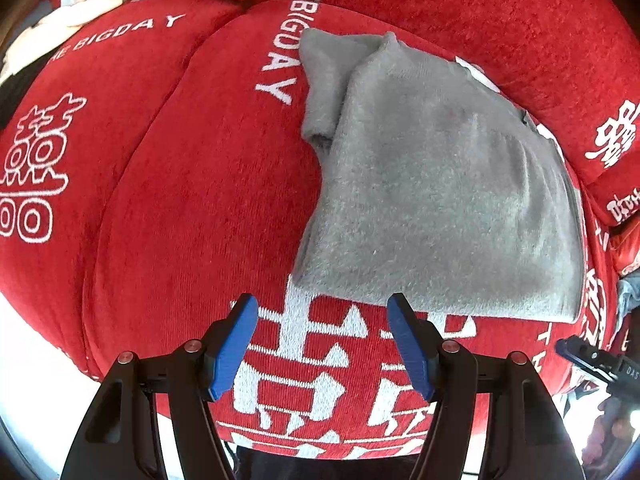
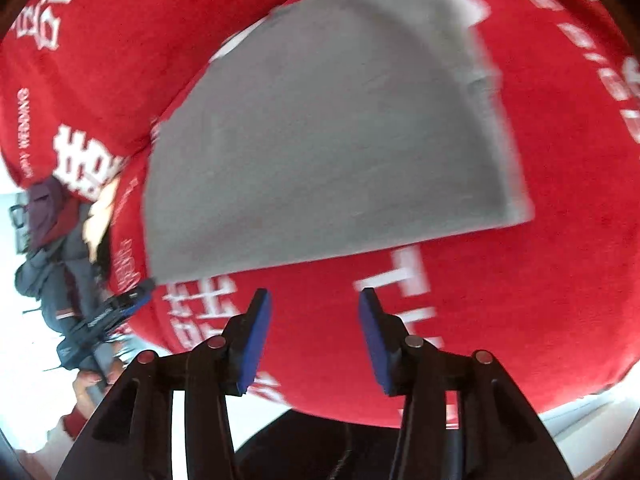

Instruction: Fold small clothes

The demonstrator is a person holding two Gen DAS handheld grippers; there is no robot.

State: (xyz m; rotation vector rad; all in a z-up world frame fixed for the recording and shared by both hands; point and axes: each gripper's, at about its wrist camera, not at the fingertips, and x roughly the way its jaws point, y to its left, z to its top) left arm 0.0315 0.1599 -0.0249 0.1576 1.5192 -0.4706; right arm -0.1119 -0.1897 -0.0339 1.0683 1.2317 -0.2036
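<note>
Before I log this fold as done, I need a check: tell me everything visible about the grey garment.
The grey garment looks like soft, fuzzy knit, folded into a compact, roughly rectangular bundle with a sleeve-like part tucked along one side. It lies flat on the red cover with white lettering. Neither the left gripper nor the right gripper touches it; both are open.

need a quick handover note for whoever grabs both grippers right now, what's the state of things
Left gripper: open, empty, just short of the near edge of the grey garment.
Right gripper: open, empty, also near that garment's near edge; its view is motion-blurred.
The grey garment lies on the red cushion cover, already folded into a compact shape with one sleeve tucked along its left side.
Done: the main folds look in place.
Left: probably a last fold or tidy of the edges; I can't tell whether more clothes wait.
</note>
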